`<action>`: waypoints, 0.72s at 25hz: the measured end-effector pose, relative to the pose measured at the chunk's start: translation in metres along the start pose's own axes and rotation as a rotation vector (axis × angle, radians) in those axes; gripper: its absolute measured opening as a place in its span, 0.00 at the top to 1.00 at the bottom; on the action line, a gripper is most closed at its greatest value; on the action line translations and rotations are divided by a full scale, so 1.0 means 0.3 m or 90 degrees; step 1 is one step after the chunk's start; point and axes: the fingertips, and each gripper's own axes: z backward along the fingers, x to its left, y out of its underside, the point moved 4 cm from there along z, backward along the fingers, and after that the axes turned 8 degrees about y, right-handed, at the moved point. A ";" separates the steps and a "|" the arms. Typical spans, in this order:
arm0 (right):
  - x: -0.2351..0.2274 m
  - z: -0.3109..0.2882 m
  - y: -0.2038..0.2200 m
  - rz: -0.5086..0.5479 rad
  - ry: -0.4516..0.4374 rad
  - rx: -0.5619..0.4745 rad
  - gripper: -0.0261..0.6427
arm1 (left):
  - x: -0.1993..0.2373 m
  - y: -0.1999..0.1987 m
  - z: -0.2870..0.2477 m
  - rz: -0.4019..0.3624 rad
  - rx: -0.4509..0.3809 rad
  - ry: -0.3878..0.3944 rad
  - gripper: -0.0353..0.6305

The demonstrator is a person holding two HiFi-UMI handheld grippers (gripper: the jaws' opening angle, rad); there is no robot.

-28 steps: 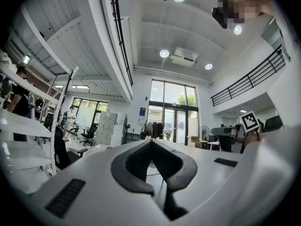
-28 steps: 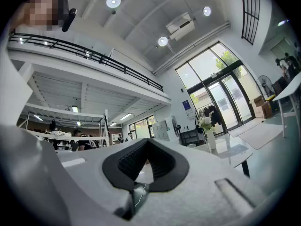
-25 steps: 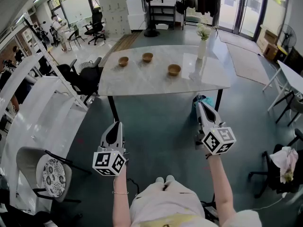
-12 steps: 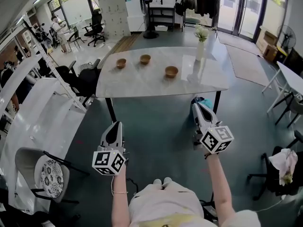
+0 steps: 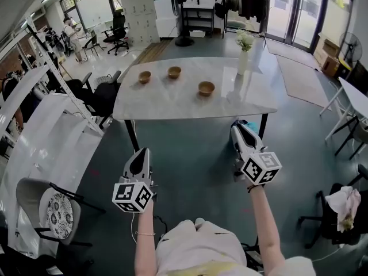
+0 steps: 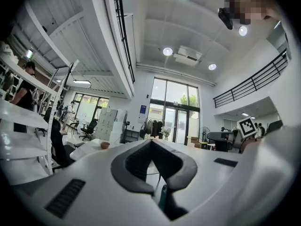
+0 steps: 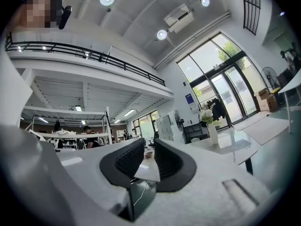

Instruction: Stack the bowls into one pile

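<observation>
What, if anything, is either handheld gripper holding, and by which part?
Nothing. The white left gripper is shut empty; the right gripper has just been opening its jaws, with nothing between them.

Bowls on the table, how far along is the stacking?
Done: nothing; the left bowl, middle bowl and right bowl sit apart on the white table. In hand: nothing; the left gripper is shut and empty, the right gripper has just been opening its jaws, nothing between them, both short of the table. Left: every stacking step.

Glossy, pale marble-like top on the table; three bowls look like brown wood. Left tool and right tool: smooth white plastic, ribbed black pads.
</observation>
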 end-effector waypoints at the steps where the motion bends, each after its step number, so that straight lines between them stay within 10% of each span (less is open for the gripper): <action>1: -0.007 -0.006 0.006 -0.001 0.000 0.003 0.88 | -0.003 0.008 -0.005 0.004 0.002 -0.001 0.95; 18: -0.073 -0.277 0.094 -0.024 0.004 0.034 0.74 | 0.162 0.053 -0.180 0.027 0.020 -0.024 0.95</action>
